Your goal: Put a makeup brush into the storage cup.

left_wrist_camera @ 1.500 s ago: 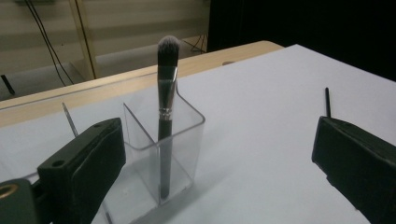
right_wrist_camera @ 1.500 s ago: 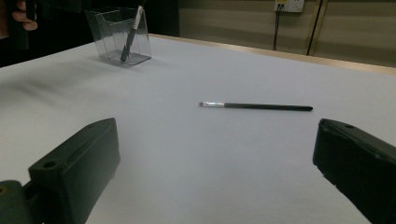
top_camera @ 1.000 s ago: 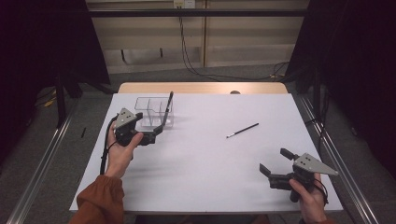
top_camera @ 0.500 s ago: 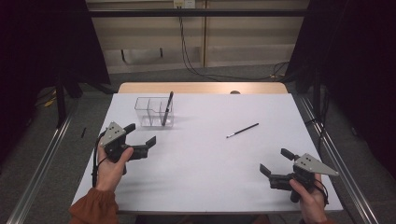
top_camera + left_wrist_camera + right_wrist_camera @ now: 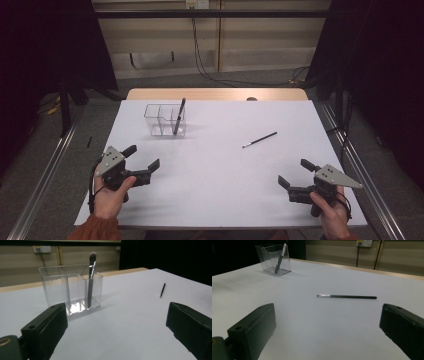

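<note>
Item: my left tool (image 5: 145, 159), jaws wide and bare, near the desk's (image 5: 210, 185) left front edge. My right tool (image 5: 296, 175), jaws wide and bare, near the right front corner. Clear organizer (image 5: 165, 120) at far left, 1 makeup brush (image 5: 178, 116) leaning in its right compartment. 1 thin brush (image 5: 259, 139) flat right of centre, bare white surface all round it.
</note>
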Available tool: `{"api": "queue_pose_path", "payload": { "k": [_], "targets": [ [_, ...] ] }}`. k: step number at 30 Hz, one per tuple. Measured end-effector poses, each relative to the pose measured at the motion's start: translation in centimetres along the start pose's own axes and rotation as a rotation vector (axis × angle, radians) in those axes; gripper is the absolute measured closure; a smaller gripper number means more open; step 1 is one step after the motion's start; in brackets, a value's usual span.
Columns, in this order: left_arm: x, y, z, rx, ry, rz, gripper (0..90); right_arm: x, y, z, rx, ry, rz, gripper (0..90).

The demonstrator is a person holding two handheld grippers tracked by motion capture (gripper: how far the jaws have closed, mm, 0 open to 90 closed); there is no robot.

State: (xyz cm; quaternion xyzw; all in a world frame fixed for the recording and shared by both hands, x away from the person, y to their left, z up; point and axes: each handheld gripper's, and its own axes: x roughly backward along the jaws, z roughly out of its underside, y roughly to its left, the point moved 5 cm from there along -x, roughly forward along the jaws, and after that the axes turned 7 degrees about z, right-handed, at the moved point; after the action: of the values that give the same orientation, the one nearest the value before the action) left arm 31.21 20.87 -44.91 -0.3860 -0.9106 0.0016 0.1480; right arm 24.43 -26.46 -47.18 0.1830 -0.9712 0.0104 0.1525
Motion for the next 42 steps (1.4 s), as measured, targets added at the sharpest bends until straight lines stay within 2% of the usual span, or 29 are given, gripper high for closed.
{"api": "queue_pose_path", "payload": {
  "k": [4,9,12,15,18,19,21,23,25,27,30,32,33,35,42],
  "targets": [
    [0.6,-0.5,0.4,0.01,-0.009,0.007,4.0,0.0,-0.1,0.0,-0.001,-0.002,0.0,0.1],
    [1.4,-0.5,1.0,-0.008,-0.006,-0.025,3.7,0.0,-0.1,0.0,0.003,-0.002,0.001,0.1],
    [1.9,-0.7,1.2,-0.004,-0.005,-0.01,3.5,-0.1,-0.2,-0.1,-0.007,-0.002,0.012,0.1],
    [2.5,-0.8,1.4,0.001,-0.014,-0.023,3.5,-0.1,-0.2,-0.1,-0.006,-0.001,0.013,0.2],
    [3.1,-1.0,1.7,0.009,-0.021,-0.005,3.5,0.0,-0.2,0.0,0.0,-0.003,0.011,0.2],
    [3.3,-1.1,1.9,0.01,-0.013,0.007,3.5,0.0,-0.2,-0.1,-0.005,-0.004,0.012,0.1],
    [3.5,-1.2,2.2,0.003,0.009,0.003,3.5,0.1,-0.2,0.0,-0.01,-0.003,0.013,0.1],
    [3.6,-1.3,2.3,0.009,0.004,0.011,3.5,0.1,-0.3,0.0,-0.012,-0.002,0.015,0.2],
    [3.6,-1.4,2.4,-0.01,0.014,0.002,3.5,0.0,-0.2,0.0,-0.01,-0.002,0.012,0.2],
    [3.5,-1.6,2.3,-0.015,0.014,0.013,3.5,0.1,-0.1,0.0,-0.006,-0.005,0.009,0.2],
    [3.3,-1.6,2.2,-0.003,0.014,0.023,3.5,0.1,-0.3,-0.1,-0.005,-0.007,0.009,0.1],
    [3.2,-1.7,2.2,-0.028,0.025,0.015,3.5,0.0,-0.4,-0.2,-0.001,-0.008,0.007,0.2],
    [3.2,-1.7,2.3,-0.021,0.023,0.02,3.5,0.1,-0.5,-0.2,-0.001,-0.009,0.009,0.2],
    [3.2,-1.7,2.3,-0.033,0.025,0.021,3.5,0.0,-0.6,-0.3,-0.005,-0.014,0.011,0.1],
    [3.2,-1.3,2.2,-0.008,0.019,0.022,3.5,-0.7,-0.9,-0.7,0.002,-0.013,0.014,0.1]
  ]
}}
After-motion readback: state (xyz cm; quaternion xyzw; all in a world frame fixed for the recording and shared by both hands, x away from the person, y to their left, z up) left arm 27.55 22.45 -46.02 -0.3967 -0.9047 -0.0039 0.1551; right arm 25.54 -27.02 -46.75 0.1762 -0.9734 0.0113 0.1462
